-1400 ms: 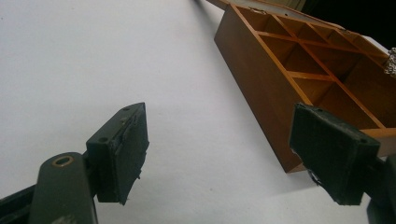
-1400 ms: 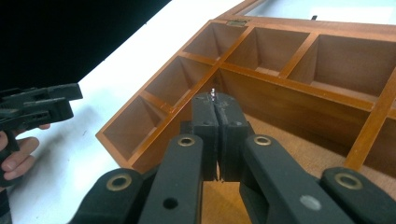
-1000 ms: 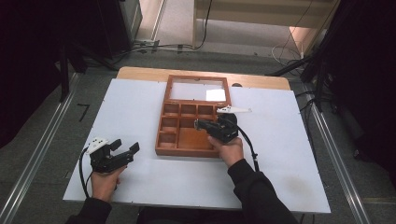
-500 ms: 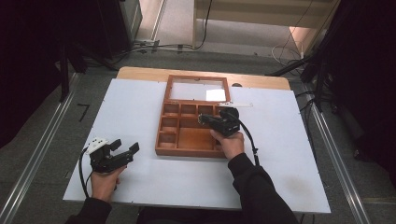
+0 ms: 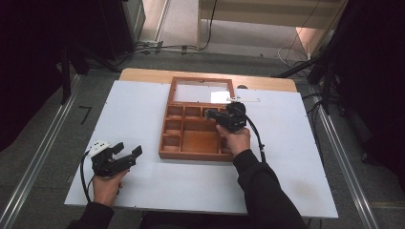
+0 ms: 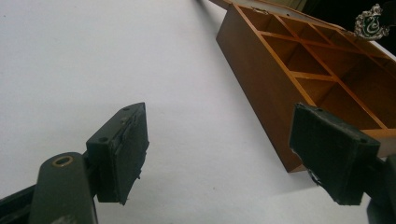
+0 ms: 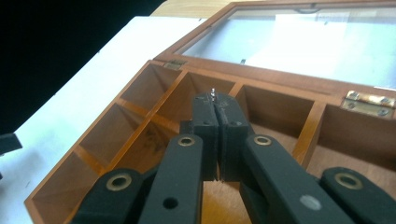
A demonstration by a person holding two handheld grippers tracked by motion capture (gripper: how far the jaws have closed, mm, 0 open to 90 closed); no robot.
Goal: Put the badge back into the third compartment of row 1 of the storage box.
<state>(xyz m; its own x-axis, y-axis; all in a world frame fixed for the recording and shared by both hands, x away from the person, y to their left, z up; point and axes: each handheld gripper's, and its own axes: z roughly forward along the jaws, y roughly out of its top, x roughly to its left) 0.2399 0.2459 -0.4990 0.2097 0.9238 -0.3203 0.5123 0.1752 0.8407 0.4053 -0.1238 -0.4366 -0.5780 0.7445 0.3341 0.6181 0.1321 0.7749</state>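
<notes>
High view: right tongs (image 5: 212, 114) over the wooden compartment box (image 5: 197, 143); left tongs (image 5: 128, 151) on worktop (image 5: 143, 105), box well to their right.

Left gripper view: jaws wide apart, empty.

Right gripper view: jaws pressed together, pinching a tiny metal pin (image 7: 213, 92) above the compartments.

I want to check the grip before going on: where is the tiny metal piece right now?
In the right gripper view, the tiny metal piece sticks out at the tip of the shut right tool, over the wooden box near its hinged back row.
</notes>
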